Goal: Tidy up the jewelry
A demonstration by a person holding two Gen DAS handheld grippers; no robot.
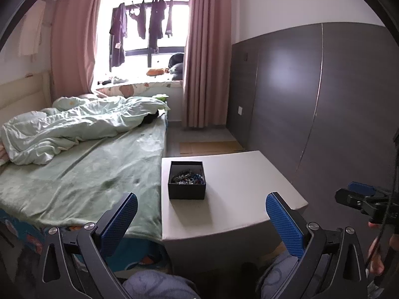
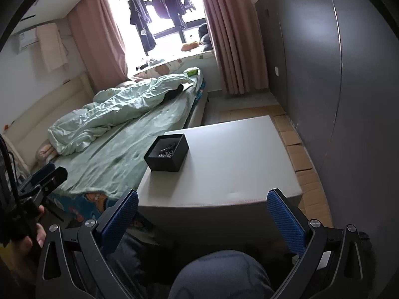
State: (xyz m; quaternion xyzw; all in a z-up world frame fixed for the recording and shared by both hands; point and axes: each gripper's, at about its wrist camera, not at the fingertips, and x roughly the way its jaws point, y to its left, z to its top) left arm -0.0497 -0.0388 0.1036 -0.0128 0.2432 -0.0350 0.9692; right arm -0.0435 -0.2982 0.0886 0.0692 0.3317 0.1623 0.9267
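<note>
My left tongs (image 1: 201,209) are spread wide, nothing between the blue pads (image 1: 119,221), held low over my knees at the near edge of the white table (image 1: 244,186). My right tongs (image 2: 202,208) are spread wide too, empty, pointing at the same table from its near edge. In the left view the right tongs show at 3 o'clock, side on, off the table. In the right view the left tongs show at 9 o'clock, with my hand (image 2: 37,234) on the grip.

The black box (image 1: 187,180) sits open on the table at 12 o'clock from my left tongs, close to the table's left edge beside the bed (image 1: 82,174). The jewelry (image 1: 187,177) lies piled in the box bottom, silver and blue bits, too small to sort out. From the right tongs the box is at 11 o'clock.
</note>
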